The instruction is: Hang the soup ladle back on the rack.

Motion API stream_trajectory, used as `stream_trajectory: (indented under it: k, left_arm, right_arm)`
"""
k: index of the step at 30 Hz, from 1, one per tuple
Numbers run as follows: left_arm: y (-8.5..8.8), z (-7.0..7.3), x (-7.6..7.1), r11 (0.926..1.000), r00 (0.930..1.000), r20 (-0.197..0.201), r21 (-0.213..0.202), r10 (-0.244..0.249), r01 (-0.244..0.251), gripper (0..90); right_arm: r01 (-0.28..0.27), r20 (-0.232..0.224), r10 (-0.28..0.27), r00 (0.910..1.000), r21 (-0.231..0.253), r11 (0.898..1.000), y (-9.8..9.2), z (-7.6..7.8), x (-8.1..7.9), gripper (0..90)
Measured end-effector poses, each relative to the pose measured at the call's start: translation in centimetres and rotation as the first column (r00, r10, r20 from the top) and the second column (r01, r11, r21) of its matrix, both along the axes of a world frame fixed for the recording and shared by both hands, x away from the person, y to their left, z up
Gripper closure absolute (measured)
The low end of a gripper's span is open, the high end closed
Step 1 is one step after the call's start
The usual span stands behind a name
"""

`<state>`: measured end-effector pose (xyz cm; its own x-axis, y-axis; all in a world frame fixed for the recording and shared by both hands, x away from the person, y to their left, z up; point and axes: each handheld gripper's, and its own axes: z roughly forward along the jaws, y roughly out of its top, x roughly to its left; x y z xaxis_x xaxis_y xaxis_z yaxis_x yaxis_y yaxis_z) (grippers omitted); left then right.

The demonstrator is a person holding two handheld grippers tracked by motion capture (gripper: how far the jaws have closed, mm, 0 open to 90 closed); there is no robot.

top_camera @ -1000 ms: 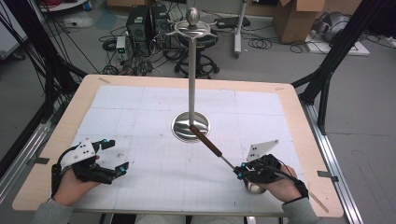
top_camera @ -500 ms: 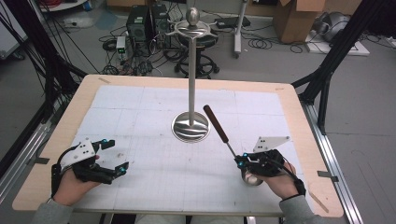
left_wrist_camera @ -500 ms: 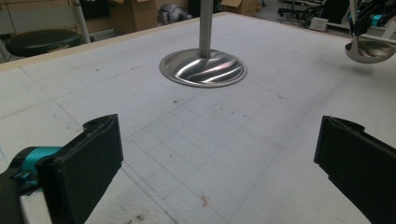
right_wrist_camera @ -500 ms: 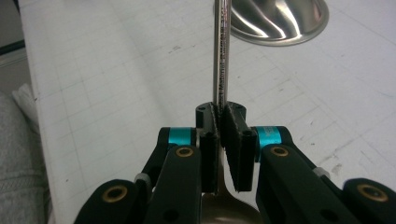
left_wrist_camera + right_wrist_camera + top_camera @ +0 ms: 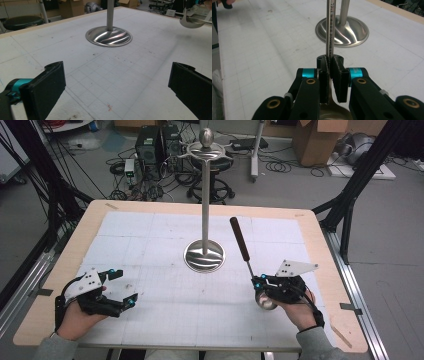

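A ladle with a thin metal shaft and a dark brown handle [image 5: 239, 239] slants up and away from my right gripper [image 5: 257, 282], which is shut on the shaft just above the bowl [image 5: 265, 301]. In the right gripper view the shaft [image 5: 330, 30] rises from between the pressed pads of that gripper [image 5: 331, 62]. A tall metal stand [image 5: 205, 195] with hooks at its top rises from a round base [image 5: 204, 256] at mid-table. My left gripper [image 5: 125, 286] rests near the front left, open and holding nothing. In the left gripper view its jaws [image 5: 117, 82] stand wide apart and face the stand's base [image 5: 108, 36].
A white gridded mat [image 5: 150, 245] covers the wooden table [image 5: 325, 250]. Past the far edge stand cardboard boxes [image 5: 317, 140], cables and electronics on the floor. Black frame legs [image 5: 350, 195] flank the table on both sides.
The ladle's handle has swung up and to the right, from lying over the stand's base to pointing away beside it. The right hand shifted slightly; the left stayed still.
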<state>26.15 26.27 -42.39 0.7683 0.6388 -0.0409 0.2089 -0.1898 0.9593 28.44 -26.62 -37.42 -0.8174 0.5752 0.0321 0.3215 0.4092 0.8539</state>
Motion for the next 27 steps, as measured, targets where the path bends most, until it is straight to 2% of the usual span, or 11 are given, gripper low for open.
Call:
stream_trajectory:
  k: [7,13,17,24,27]
  left_arm:
    - [0.0,0.0,0.0,0.9999,1.0,-0.004,-0.011,-0.005,0.005,1.7]
    - [0.0,0.0,0.0,0.9999,1.0,-0.001,-0.011,-0.004,0.004,1.7]
    - [0.2,0.2,-0.1,0.9998,0.9998,0.019,-0.017,0.008,-0.008,1.7]
    - [0.1,0.1,-0.2,0.9999,0.9999,0.009,-0.012,0.004,-0.004,1.7]
    - [0.2,0.1,-0.2,0.9999,1.0,0.007,-0.013,0.002,-0.002,1.7]
  right_arm:
    - [0.007,0.025,-0.008,0.9997,0.012,1.0,0.2,0.3,0.5,84.6]
    - [0.023,0.042,-0.026,0.9988,0.052,0.998,0.3,0.7,1.3,84.6]
    - [0.03,0.061,-0.034,0.9976,0.059,0.998,0.4,0.9,1.7,84.6]
    - [0.034,0.065,-0.039,0.9971,0.079,0.996,0.3,1.3,2.1,84.5]
    - [0.041,0.073,-0.048,0.9962,0.103,0.994,0.3,1.6,2.4,84.6]
